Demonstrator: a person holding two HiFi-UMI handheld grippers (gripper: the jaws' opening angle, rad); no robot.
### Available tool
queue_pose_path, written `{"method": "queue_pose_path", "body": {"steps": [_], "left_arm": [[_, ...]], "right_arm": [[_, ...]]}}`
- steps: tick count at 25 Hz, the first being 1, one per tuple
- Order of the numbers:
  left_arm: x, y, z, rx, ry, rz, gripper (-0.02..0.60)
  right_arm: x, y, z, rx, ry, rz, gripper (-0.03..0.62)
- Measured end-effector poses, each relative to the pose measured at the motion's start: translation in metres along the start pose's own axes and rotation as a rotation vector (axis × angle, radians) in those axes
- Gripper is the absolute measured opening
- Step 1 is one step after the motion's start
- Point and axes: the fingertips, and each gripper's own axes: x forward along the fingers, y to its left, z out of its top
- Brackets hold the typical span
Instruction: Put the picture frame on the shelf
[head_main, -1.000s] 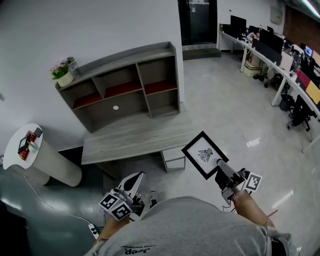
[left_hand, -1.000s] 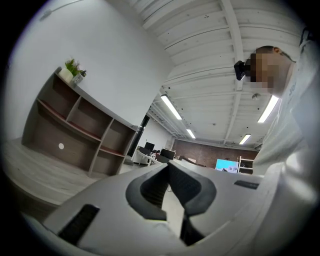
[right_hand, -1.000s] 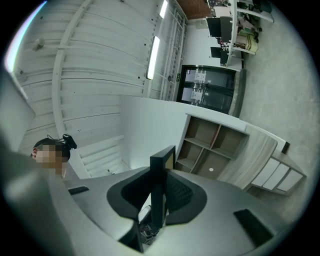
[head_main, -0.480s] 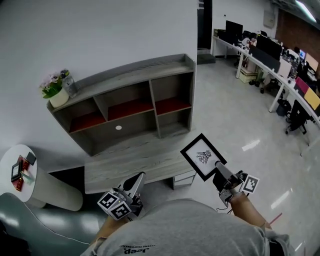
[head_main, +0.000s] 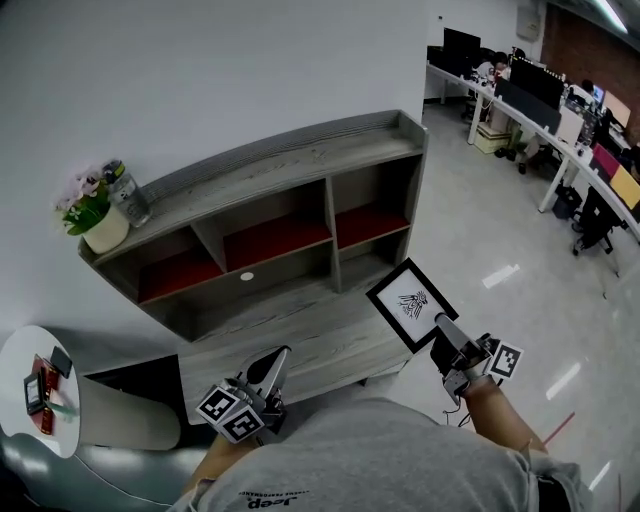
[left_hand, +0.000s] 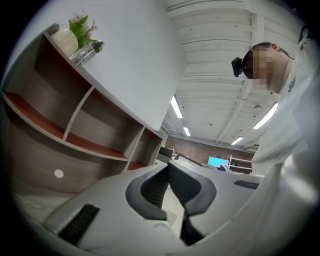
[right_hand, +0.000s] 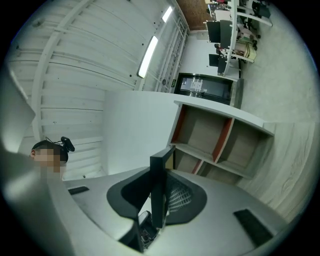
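The picture frame (head_main: 411, 304) is black with a white mat and a dark drawing. My right gripper (head_main: 441, 327) is shut on its lower corner and holds it above the desk's right end. In the right gripper view the frame (right_hand: 159, 186) stands edge-on between the jaws. The grey shelf (head_main: 272, 188) with red-lined compartments rises behind the desk, and it also shows in the right gripper view (right_hand: 226, 136) and the left gripper view (left_hand: 75, 125). My left gripper (head_main: 275, 358) hangs low near the person's body, shut with nothing in it (left_hand: 167, 172).
A grey desk top (head_main: 300, 345) lies in front of the shelf. On the shelf's top left stand a flower pot (head_main: 95, 225) and a bottle (head_main: 128, 195). A round white table (head_main: 40, 390) is at lower left. Office desks and chairs (head_main: 560, 110) line the far right.
The shelf and desk have come closer and sit lower in the head view. The right gripper still holds the frame, now nearer the shelf's right side. The left gripper has stayed put.
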Motion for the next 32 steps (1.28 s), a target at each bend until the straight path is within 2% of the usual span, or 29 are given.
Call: {"method": "queue_pose_path", "body": {"steps": [7, 12, 17, 24, 29, 32], "left_arm": [[0.012, 0.033, -0.004, -0.028, 0.006, 0.022, 0.026], [0.033, 0.041, -0.006, -0.017, 0.014, 0.074, 0.026], [0.065, 0.057, -0.006, 0.003, -0.006, 0.196, 0.026], [0.129, 0.067, -0.015, -0.054, -0.047, 0.335, 0.026], [0.15, 0.072, -0.023, -0.043, -0.017, 0.358, 0.026], [0.155, 0.085, -0.024, -0.047, -0.003, 0.347, 0.026]], "right_arm": [[0.031, -0.039, 0.015, 0.037, -0.02, -0.051, 0.072], [0.055, -0.069, 0.038, 0.083, 0.0, -0.025, 0.073], [0.09, -0.108, 0.064, 0.148, 0.076, 0.042, 0.072], [0.129, -0.175, 0.108, 0.237, 0.171, 0.067, 0.072], [0.145, -0.209, 0.113, 0.29, 0.168, 0.019, 0.074], [0.153, -0.224, 0.112, 0.296, 0.144, -0.012, 0.074]]}}
